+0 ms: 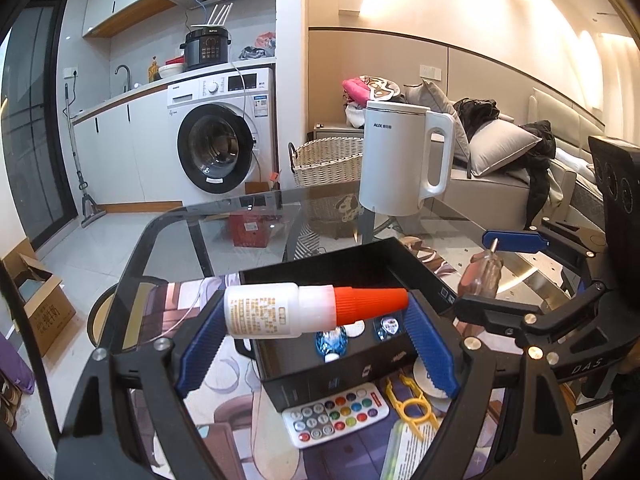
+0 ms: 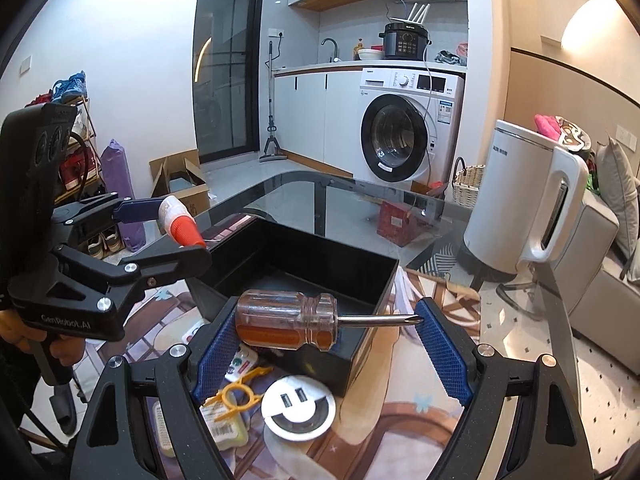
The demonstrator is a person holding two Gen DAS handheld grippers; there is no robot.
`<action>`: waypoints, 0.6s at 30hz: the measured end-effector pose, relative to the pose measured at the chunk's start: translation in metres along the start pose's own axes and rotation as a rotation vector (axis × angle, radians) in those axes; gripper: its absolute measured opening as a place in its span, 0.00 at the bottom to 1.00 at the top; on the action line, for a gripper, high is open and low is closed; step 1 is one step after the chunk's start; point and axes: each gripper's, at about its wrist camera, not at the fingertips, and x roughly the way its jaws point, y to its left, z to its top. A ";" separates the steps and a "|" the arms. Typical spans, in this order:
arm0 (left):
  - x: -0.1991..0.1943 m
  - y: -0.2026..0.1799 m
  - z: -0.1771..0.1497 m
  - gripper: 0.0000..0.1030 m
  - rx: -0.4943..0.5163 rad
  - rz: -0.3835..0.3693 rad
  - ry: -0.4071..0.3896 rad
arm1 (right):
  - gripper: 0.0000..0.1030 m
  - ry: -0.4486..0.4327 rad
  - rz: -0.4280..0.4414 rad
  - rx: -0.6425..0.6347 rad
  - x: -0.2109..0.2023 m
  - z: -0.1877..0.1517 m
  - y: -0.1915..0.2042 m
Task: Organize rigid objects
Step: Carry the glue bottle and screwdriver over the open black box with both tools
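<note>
My left gripper (image 1: pixel 316 332) is shut on a white glue bottle with an orange cap (image 1: pixel 280 310), held crosswise above the near wall of a black box (image 1: pixel 420 268). My right gripper (image 2: pixel 328 336) is shut on a stubby amber-handled screwdriver (image 2: pixel 288 318), held crosswise over the box's near edge (image 2: pixel 384 272). Each gripper shows in the other view: the right gripper with the screwdriver (image 1: pixel 482 276), the left gripper with the bottle (image 2: pixel 176 220). A few small items, one blue (image 1: pixel 332 340), lie inside the box.
A white remote with coloured buttons (image 1: pixel 336 414), a yellow plastic tool (image 1: pixel 412 404), a round white USB socket (image 2: pixel 298 406) and a small packet (image 2: pixel 224 424) lie on the glass table near the box. A white kettle (image 1: pixel 404 160) stands at the far side.
</note>
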 end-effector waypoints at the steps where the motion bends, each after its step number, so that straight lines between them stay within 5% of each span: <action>1: 0.002 0.000 0.001 0.83 0.001 0.001 0.002 | 0.84 0.001 0.002 -0.003 0.002 0.002 -0.001; 18: 0.043 0.011 -0.004 0.83 -0.017 0.034 0.051 | 0.84 0.047 0.034 -0.073 0.053 0.014 -0.006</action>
